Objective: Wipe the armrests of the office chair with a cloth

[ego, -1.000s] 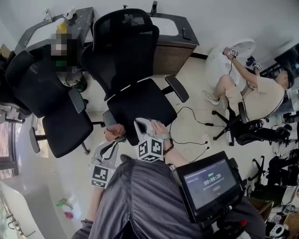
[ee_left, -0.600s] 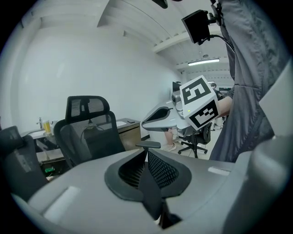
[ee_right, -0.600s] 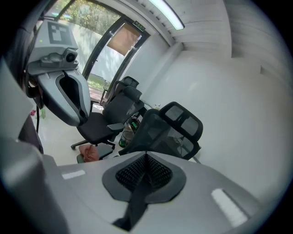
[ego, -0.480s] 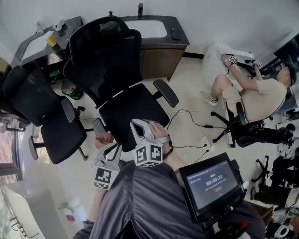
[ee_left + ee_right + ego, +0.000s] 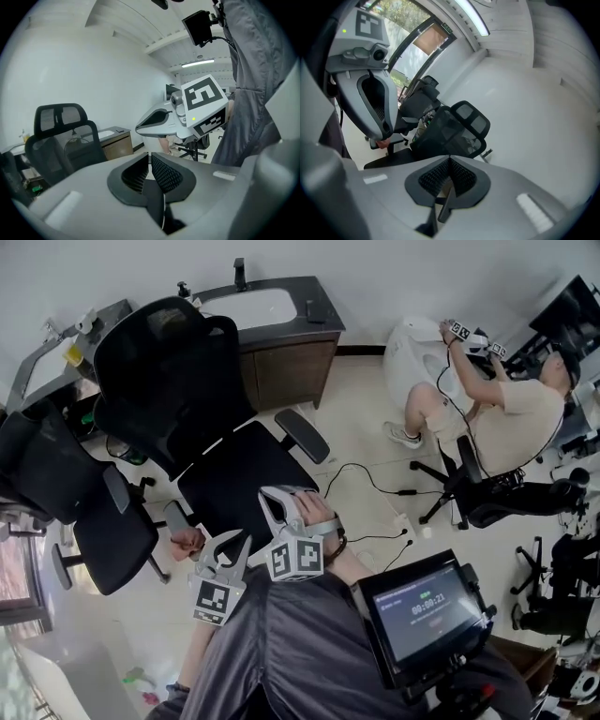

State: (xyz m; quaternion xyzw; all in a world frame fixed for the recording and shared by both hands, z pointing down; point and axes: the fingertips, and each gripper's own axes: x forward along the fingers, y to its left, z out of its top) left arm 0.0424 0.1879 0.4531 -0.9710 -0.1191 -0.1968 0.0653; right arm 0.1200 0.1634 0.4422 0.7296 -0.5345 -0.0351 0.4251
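The black mesh office chair (image 5: 239, 474) stands in the middle of the head view, its right armrest (image 5: 302, 435) and left armrest (image 5: 174, 517) both bare. My left gripper (image 5: 230, 542) hovers in front of the seat near the left armrest, jaws shut with nothing between them (image 5: 150, 154). My right gripper (image 5: 281, 495) hangs over the seat's front edge, also shut and empty (image 5: 449, 159). The chair's back (image 5: 61, 136) fills the left of the left gripper view, and it shows again in the right gripper view (image 5: 454, 129). No cloth shows in any view.
A second black chair (image 5: 84, 493) stands close on the left. Behind is a dark cabinet with a sink (image 5: 272, 334). A person (image 5: 506, 418) sits at the right. Cables (image 5: 375, 484) lie on the floor beside the chair. A monitor (image 5: 427, 610) sits at the lower right.
The view has swung, so the chair sits further left and up. Both grippers have slid back and to the left, away from the seat, and stay shut.
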